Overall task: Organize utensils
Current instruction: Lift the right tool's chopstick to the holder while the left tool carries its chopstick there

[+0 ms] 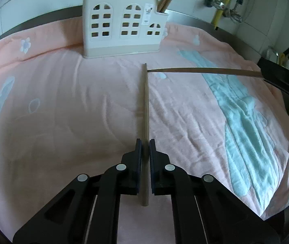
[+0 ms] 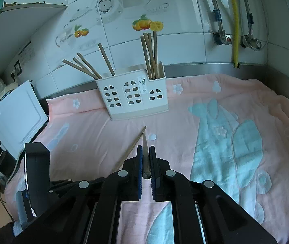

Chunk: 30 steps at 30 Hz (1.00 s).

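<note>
A white utensil holder (image 1: pixel 122 26) with window cut-outs stands at the back of the pink towel (image 1: pixel 63 101); it also shows in the right wrist view (image 2: pixel 133 94), with several wooden chopsticks (image 2: pixel 150 52) standing in it. My left gripper (image 1: pixel 145 144) is shut on a wooden chopstick (image 1: pixel 145 105) that points toward the holder. My right gripper (image 2: pixel 145 150) is shut on another wooden chopstick (image 2: pixel 145 154); that chopstick shows in the left wrist view (image 1: pixel 205 70), its tip meeting the left chopstick's far end. The left chopstick also shows in the right wrist view (image 2: pixel 131 148).
A white board (image 2: pixel 16 118) leans at the towel's left edge. Pipes and valves (image 2: pixel 234 34) hang on the tiled wall at the back right. The towel has a blue rabbit pattern (image 2: pixel 221 148) on its right side.
</note>
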Available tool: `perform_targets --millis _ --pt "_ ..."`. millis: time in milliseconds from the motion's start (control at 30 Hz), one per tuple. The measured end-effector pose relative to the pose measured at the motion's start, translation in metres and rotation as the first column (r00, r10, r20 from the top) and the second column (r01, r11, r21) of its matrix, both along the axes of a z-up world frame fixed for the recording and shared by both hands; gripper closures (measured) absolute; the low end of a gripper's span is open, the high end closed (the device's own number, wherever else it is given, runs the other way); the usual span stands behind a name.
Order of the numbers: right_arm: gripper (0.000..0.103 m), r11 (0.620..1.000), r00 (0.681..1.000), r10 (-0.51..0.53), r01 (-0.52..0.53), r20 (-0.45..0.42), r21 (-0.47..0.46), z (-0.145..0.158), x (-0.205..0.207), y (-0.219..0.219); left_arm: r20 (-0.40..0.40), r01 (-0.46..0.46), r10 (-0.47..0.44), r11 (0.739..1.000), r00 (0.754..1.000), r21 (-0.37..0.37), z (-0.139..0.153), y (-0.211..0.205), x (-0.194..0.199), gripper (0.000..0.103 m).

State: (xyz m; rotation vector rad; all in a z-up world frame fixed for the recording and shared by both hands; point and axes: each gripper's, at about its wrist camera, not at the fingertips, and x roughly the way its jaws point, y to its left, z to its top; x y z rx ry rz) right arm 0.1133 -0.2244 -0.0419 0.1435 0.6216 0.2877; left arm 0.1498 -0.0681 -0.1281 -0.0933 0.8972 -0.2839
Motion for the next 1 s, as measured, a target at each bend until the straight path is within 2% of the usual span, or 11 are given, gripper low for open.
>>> perform_targets --millis 100,333,467,800,1000 --pt "0.096 1.000 1.000 0.005 -0.005 0.004 -0.006 0.001 0.000 0.002 -0.021 0.003 -0.004 1.000 1.000 -0.023 -0.005 0.001 0.001 0.096" --pt "0.096 1.000 1.000 0.013 -0.013 0.027 -0.021 0.013 0.003 0.005 -0.005 0.014 -0.014 1.000 1.000 -0.016 -0.007 -0.001 0.000 0.096" --pt "0.096 1.000 0.999 0.021 -0.021 0.042 -0.017 0.025 0.006 0.002 -0.002 0.015 -0.015 0.999 1.000 -0.040 -0.002 0.004 0.000 0.097" --pt "0.097 0.999 0.997 0.044 -0.043 0.065 -0.018 0.062 0.031 -0.007 0.140 0.034 -0.026 0.998 0.990 -0.052 0.060 0.024 0.002 0.098" --pt "0.096 0.998 0.996 0.059 -0.057 0.070 -0.035 0.082 0.054 -0.010 0.196 0.046 -0.034 0.997 0.980 -0.054 0.092 0.033 0.016 0.098"
